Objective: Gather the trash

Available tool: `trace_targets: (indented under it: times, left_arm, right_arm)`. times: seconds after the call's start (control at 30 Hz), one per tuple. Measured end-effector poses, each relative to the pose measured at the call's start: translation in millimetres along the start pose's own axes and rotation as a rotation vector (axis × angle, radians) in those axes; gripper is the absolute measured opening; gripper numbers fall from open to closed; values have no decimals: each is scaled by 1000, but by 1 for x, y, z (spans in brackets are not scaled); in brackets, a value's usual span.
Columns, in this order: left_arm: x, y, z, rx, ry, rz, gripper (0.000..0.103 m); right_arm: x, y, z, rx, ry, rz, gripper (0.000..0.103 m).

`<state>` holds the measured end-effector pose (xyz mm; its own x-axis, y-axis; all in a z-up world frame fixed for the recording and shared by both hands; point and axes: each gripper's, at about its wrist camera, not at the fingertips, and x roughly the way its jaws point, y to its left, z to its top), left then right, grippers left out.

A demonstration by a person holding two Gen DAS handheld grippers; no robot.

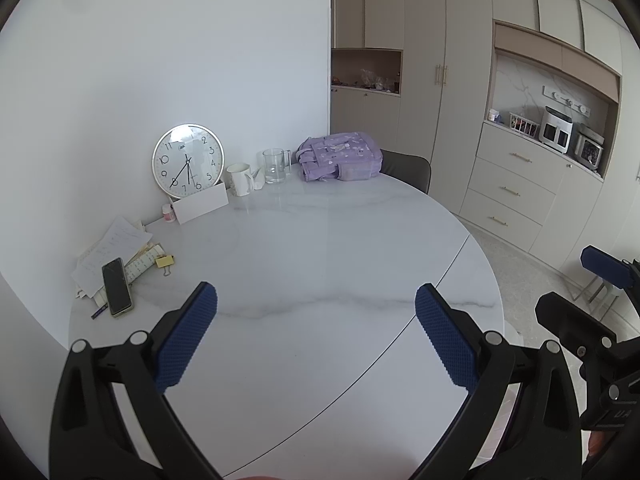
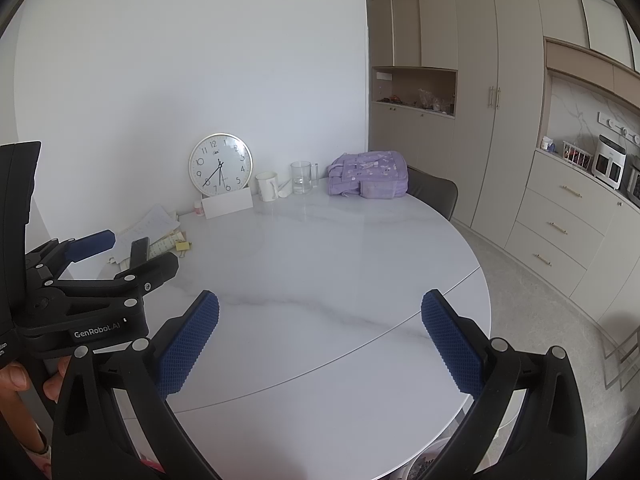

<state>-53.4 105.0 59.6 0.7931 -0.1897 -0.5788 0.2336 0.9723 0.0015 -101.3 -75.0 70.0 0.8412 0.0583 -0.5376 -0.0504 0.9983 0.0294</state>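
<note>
A small crumpled white paper (image 1: 256, 181) lies between the mug and the glass at the far side of the round white marble table (image 1: 320, 248); the right wrist view shows the same paper (image 2: 285, 189). My left gripper (image 1: 317, 292) hovers open over the near part of the table with nothing between its blue pads. My right gripper (image 2: 321, 298) is likewise open and holds nothing, over the table's near right part (image 2: 320, 360). The two grippers stand side by side, far from the paper.
Against the wall stand a clock (image 1: 188, 162), a white card (image 1: 200, 203), a mug (image 1: 239, 179), a glass jug (image 1: 275, 166) and a purple backpack (image 1: 340, 157). Loose papers, a phone (image 1: 116, 286) and a yellow clip (image 1: 165, 261) lie at left. A chair (image 1: 406, 169) stands behind the table.
</note>
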Motion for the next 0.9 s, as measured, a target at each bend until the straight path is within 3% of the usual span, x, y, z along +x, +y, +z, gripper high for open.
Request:
trace_targets:
  times: [0.9]
  left_arm:
    - [-1, -2, 0, -1, 4, 1, 95]
  right_arm:
    - [3, -5, -1, -2, 9, 0, 101]
